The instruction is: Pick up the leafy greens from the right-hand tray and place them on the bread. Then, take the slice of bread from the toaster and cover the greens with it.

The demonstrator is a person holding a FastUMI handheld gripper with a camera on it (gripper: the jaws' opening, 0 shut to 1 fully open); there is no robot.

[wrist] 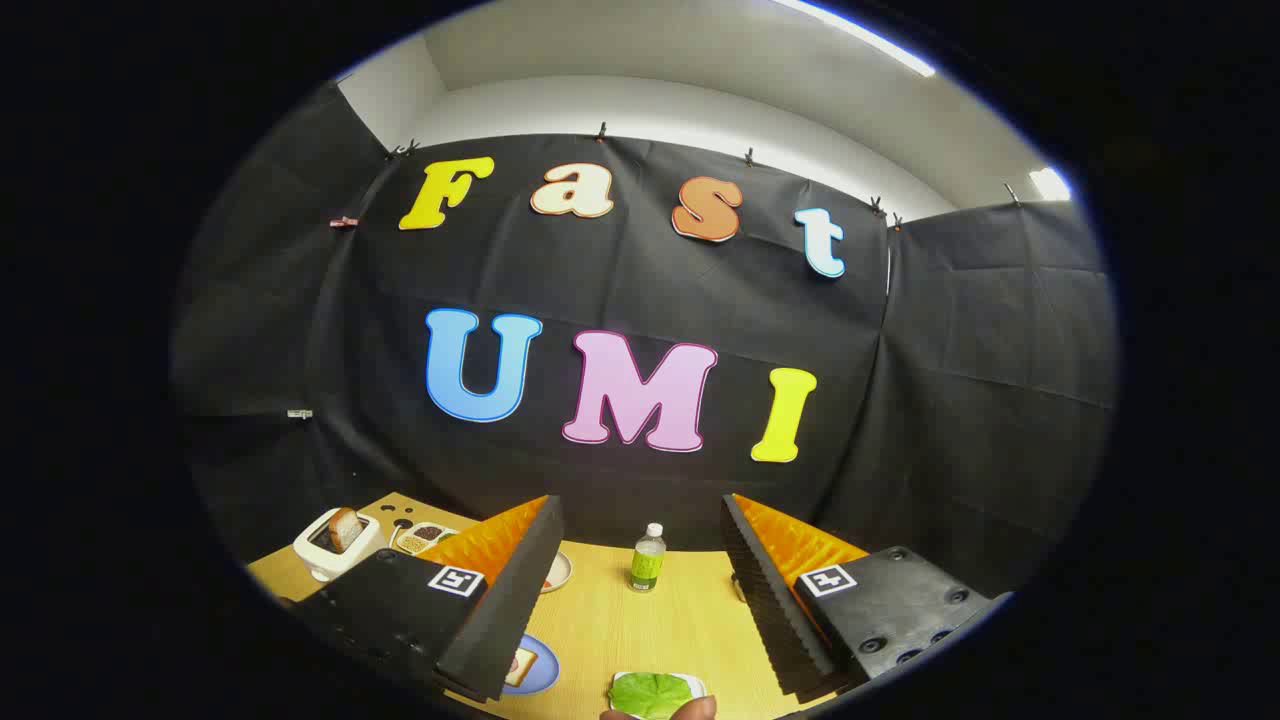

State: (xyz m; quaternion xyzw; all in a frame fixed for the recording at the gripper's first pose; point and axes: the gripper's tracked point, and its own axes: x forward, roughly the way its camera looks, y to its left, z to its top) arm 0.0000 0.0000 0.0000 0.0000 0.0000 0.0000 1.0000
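My gripper (640,590) hangs above the wooden table (680,625), open, with nothing between its two fingers. Below the gap and a little nearer to me lie the leafy greens (652,694) on a white tray (697,684). A fingertip of a person (697,708) touches the tray's near side. A slice of bread (520,665) rests on a blue plate (545,668), half hidden behind the left finger. Beyond the left finger stands a white toaster (322,552) with a second slice of bread (345,529) sticking up out of it.
A small bottle with a green label (647,560) stands upright on the table beyond the fingers. A divided tray of small food bits (422,538) lies beside the toaster. A small white dish (558,573) peeks out by the left finger. The black cloth wall closes the table's far side.
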